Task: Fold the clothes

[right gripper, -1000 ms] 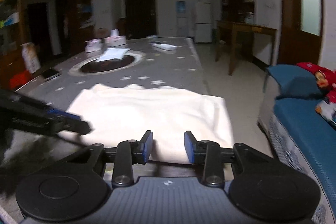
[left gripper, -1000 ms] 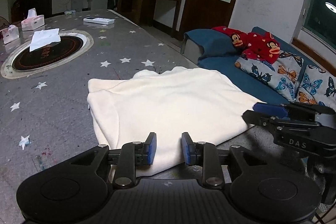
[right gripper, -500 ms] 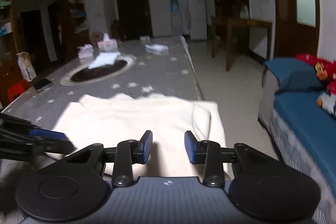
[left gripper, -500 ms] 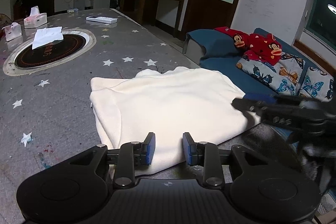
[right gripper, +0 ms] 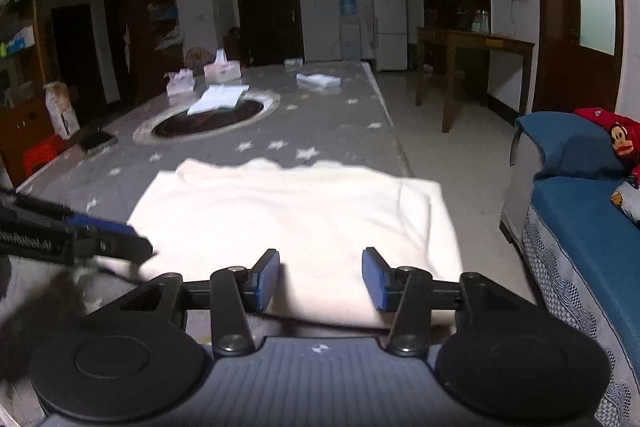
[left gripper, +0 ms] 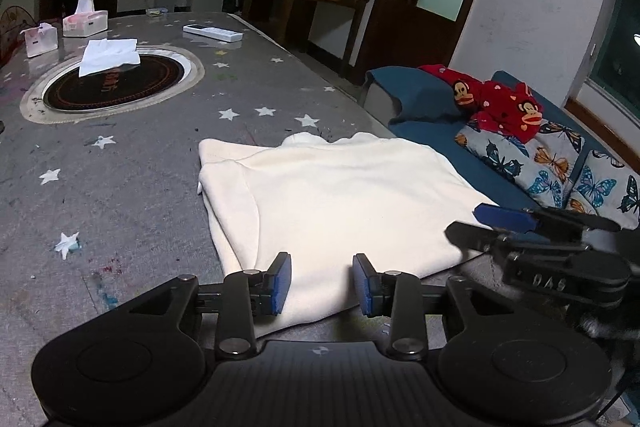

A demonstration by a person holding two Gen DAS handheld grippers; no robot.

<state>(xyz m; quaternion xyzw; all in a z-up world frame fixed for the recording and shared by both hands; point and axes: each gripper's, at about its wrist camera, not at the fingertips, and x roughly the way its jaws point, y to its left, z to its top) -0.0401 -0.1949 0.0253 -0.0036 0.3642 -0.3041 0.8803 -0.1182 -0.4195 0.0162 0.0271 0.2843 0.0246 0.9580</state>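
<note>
Left wrist view
Left gripper [left gripper: 322, 283]: jaws partly apart and opening; blue pads [left gripper: 280, 283] clear of the cloth's surface, nothing pinched between them.
Cream garment [left gripper: 340, 203]: landmark; lies flat and folded on the grey star-print table [left gripper: 120, 179], near edge passing under the gap between the pads.
Right gripper [left gripper: 508, 223]: at the garment's near right corner, seen side-on; one blue pad lies over the cloth edge, contact not resolvable.
Remote control [left gripper: 213, 33]: far beyond the garment, on the table.
Tissue boxes [left gripper: 85, 23]: far beyond the garment, to the left.
Hard to read: garment's near edge hidden behind the gripper body.

Right wrist view
Right gripper [right gripper: 322, 281]: jaws opening, gap wider than the left one's; cloth shows behind the gap, pads [right gripper: 374, 283] not pressing it, nothing held.
Cream garment [right gripper: 296, 219]: fills the near table [right gripper: 320, 115]; right side reaches the table edge.
Left gripper [right gripper: 108, 245]: at the garment's near left corner, blurred, cut off by the frame; jaw state not readable here.
Blue sofa [right gripper: 580, 211]: right of the garment, across a strip of floor.
Hard to read: whole view soft, garment overexposed, folds barely visible.
</note>
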